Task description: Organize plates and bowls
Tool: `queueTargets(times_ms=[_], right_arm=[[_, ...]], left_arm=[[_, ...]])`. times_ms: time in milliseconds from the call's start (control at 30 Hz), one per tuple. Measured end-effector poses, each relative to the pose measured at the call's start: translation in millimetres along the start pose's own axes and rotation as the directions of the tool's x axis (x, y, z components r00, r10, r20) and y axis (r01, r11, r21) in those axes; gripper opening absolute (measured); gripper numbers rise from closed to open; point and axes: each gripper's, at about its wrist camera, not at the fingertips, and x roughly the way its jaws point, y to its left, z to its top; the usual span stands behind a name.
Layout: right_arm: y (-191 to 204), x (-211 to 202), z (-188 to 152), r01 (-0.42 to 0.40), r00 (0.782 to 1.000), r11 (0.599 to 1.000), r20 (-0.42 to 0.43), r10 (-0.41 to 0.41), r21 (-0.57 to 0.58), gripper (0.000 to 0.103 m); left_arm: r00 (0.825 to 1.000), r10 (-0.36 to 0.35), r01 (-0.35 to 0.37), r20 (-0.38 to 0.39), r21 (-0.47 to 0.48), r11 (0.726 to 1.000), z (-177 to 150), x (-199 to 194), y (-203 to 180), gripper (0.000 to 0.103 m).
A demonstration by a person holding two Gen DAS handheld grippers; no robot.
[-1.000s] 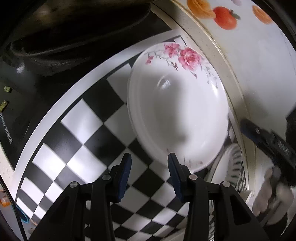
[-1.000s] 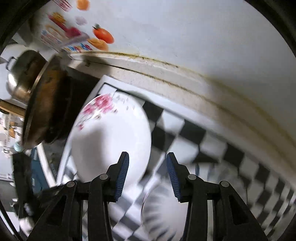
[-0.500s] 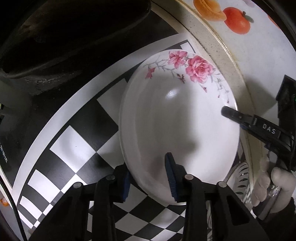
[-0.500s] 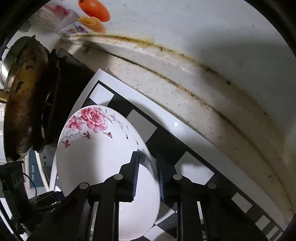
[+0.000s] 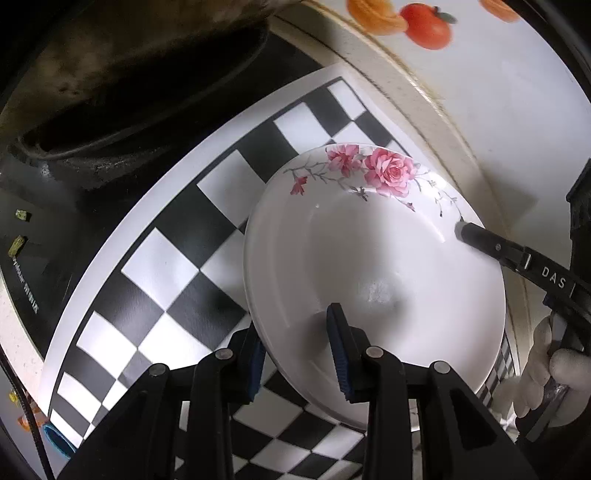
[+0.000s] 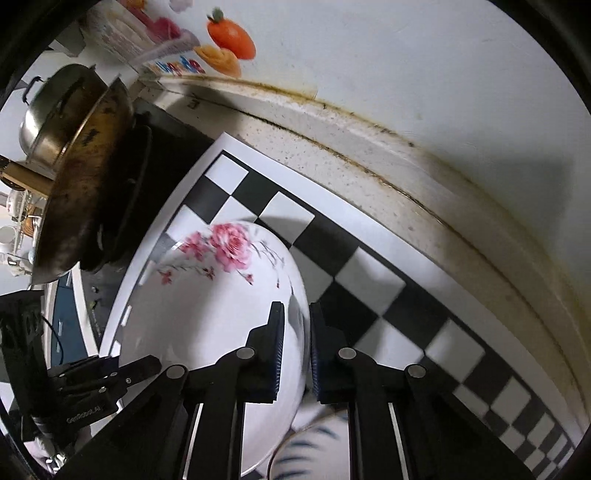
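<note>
A white plate with pink roses on its rim is held over the checkered mat, slightly tilted. My left gripper is shut on its near edge, one finger under the rim and one inside the dish. My right gripper grips the opposite edge of the plate, its jaws closing tight on the rim. The right gripper's tip shows in the left wrist view, and the left gripper shows in the right wrist view. A striped bowl lies blurred under the plate's edge.
A dark, worn wok sits on the stove left of the mat, with a steel pot behind it. The stained counter edge and a white wall with fruit stickers run along the back. A gloved hand holds the right gripper.
Both grippers came to the plate and closed on opposite edges of its rim. The plate has since shifted across the mat, away from the wok.
</note>
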Motion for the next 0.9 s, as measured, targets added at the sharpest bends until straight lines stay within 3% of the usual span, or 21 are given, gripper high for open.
queueTargets(times_ms=[267,533,900], right_arm=[[2.4,-49.9,-43.6,0.005,0.997,0.999,0.077,-0.008,0.044,0.014],[-1.5,-119.9,-119.1,0.011,0.981,0.990,0.189,-0.038,0.144,0.014],[-1.9,-191.6,-269.0,0.011,0.945,0.942,0.304,-0.119,0.335,0.014]], left_arm=[[1.000,0.004,-0.008,0.030,0.119,0.993,-23.9,-35.7,-18.1,0.029],[0.999,-0.023,0.011,0.039,0.279,0.960,-54.2,-70.8,-51.9,0.029],[0.997,-0.057,0.080,-0.060,0.503,0.861,-126.9,-85.7,-85.4,0.029]])
